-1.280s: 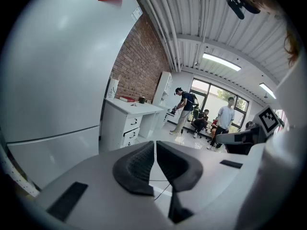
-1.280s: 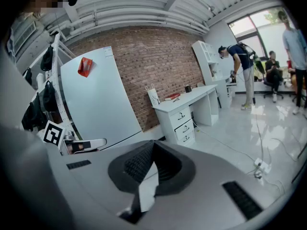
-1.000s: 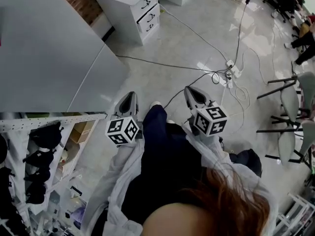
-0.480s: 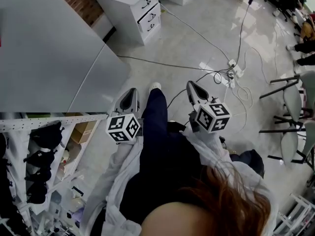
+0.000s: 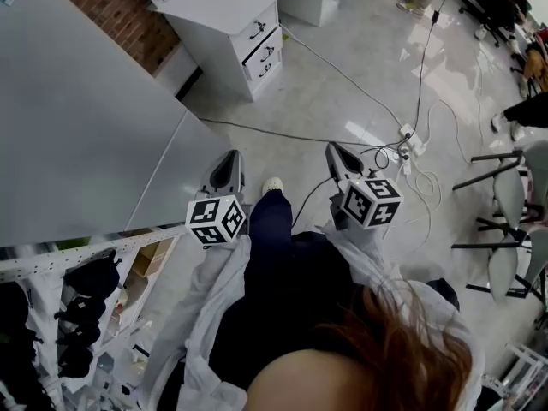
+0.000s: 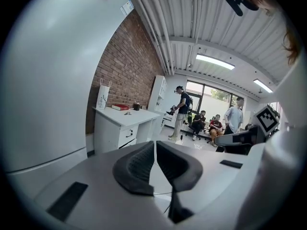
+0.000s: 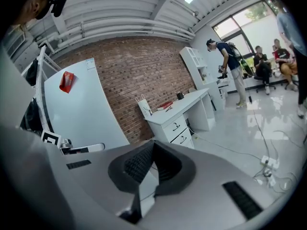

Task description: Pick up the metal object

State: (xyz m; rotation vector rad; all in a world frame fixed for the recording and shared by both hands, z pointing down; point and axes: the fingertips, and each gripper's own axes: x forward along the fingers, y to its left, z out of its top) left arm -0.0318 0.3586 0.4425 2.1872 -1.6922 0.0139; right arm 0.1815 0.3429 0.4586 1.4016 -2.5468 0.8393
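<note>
No metal object can be made out in any view. I hold both grippers out over the pale floor in front of my body. In the head view the left gripper (image 5: 229, 157) and the right gripper (image 5: 333, 150) point forward, side by side, about a leg's width apart. The left gripper (image 6: 154, 143) has its dark ribbed pads meeting at the tips with nothing between them. The right gripper (image 7: 152, 145) is likewise shut and empty. Far ahead of both stands a white desk (image 5: 224, 7) with small items on its top, too small to tell.
A big grey panel (image 5: 77, 118) fills the left side. Below it is a white rack (image 5: 81, 264) hung with dark things. Cables and a power strip (image 5: 404, 134) lie on the floor ahead right. Chairs (image 5: 514, 187) stand at the right. People (image 6: 182, 109) are at the far end of the room.
The view has moved forward across the floor, both grippers with it. More of the white desk and the brick wall shows at the top. Both grippers stay shut and empty.
</note>
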